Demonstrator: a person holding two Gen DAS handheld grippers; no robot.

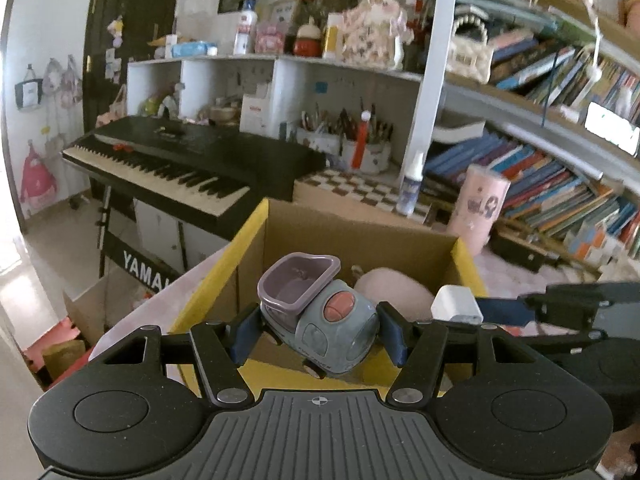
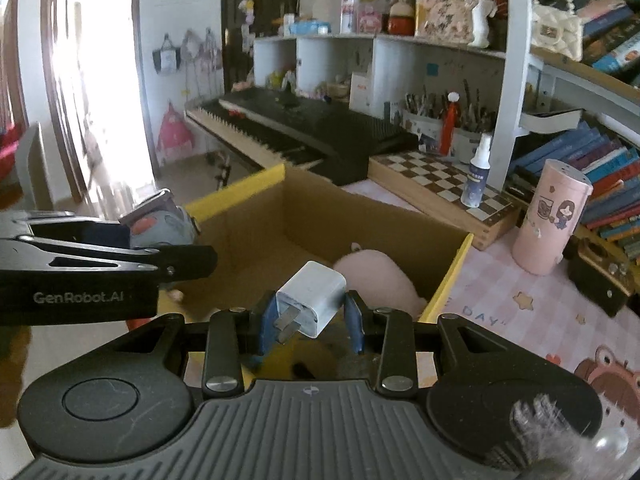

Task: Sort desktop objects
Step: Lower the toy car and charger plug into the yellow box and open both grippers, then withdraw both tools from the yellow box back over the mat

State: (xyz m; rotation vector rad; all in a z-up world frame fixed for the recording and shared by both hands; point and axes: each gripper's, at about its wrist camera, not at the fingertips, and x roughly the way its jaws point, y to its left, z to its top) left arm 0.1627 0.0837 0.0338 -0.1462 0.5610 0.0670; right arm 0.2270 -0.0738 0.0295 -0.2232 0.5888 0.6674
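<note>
The toy truck (image 1: 320,316), grey-blue with a mauve tipper bucket and a salmon knob on its side, is pinched between the 2 blue pads of the left gripper (image 1: 318,334), tilted nose-down above the near edge of the cardboard box (image 1: 280,232). At its 3 o'clock the white charger plug (image 2: 312,300), a rounded cube with 2 flat metal prongs pointing back toward the camera, is clamped in the right gripper (image 2: 310,330), also held over the box's near rim. The 2 grippers hang close beside each other.

The box is open, brown inside with yellow flap edges, and a pale pink plush toy (image 2: 380,280) lies on its floor.

It sits on a desk under a pink checked cloth (image 2: 520,312) printed with stars and a cartoon frog. At 2 o'clock from the box stands a pink cylinder tin (image 2: 552,220); at 1 o'clock a chessboard (image 2: 436,184) carries a small spray bottle (image 2: 476,178). At 11 o'clock is a black Yamaha keyboard (image 1: 180,160) on a stand. Behind are white cubby shelves, pen pots (image 1: 360,140) and slanting rows of books (image 1: 560,184). Bright daylight pours in from the doorway on the far left.
</note>
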